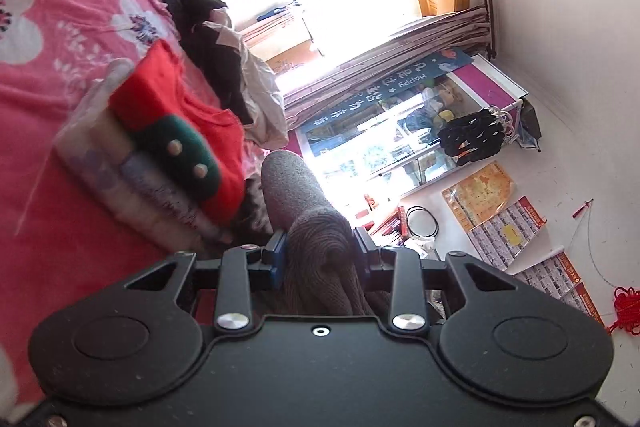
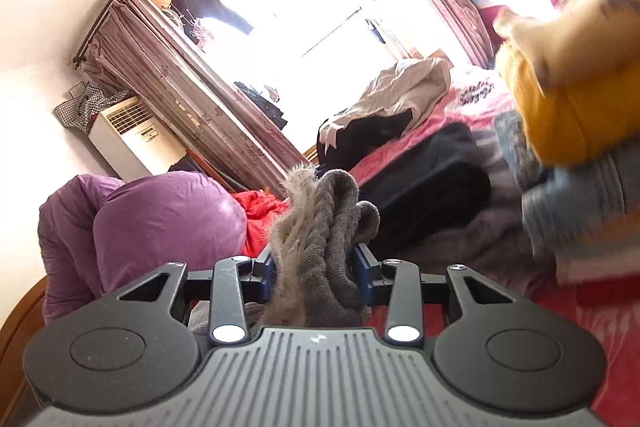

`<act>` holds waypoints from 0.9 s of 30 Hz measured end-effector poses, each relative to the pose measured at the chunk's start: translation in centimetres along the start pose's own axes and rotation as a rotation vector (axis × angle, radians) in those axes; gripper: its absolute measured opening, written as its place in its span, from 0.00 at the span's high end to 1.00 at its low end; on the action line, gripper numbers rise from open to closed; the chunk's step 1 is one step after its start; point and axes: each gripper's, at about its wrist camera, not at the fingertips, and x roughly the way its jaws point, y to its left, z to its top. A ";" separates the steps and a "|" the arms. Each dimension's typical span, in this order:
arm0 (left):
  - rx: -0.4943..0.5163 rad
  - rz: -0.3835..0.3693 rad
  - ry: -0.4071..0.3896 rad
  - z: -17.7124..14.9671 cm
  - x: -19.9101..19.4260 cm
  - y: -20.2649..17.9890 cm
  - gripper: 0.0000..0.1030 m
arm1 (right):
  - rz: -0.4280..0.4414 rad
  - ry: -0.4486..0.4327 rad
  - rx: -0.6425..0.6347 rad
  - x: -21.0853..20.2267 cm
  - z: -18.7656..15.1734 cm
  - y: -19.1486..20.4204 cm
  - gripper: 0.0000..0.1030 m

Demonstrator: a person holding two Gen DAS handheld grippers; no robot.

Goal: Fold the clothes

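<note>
My left gripper is shut on a grey-brown knitted garment that bunches up between its blue pads. My right gripper is shut on another part of the grey knitted garment, with a fuzzy beige edge beside it. Both hold the cloth raised over the pink flowered bedsheet. A stack of folded clothes, topped by a red and green piece, lies on the bed to the left of my left gripper.
A black and white clothes pile lies near the window. A purple quilt bundle sits at the left, a black garment mid-bed, and a blurred yellow and grey stack at the right. A glass cabinet stands by the wall.
</note>
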 end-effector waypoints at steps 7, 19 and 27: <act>0.035 -0.082 0.002 3.1 7.9 -1.6 0.69 | -0.105 -0.095 -0.106 3.6 8.6 1.0 0.64; 0.286 0.212 0.173 0.4 15.8 2.2 0.48 | -0.574 -0.012 -0.287 13.2 7.4 -5.0 0.68; 0.160 0.154 0.070 -0.6 3.8 4.4 0.39 | -0.585 -0.057 -0.437 12.5 5.1 -3.3 0.53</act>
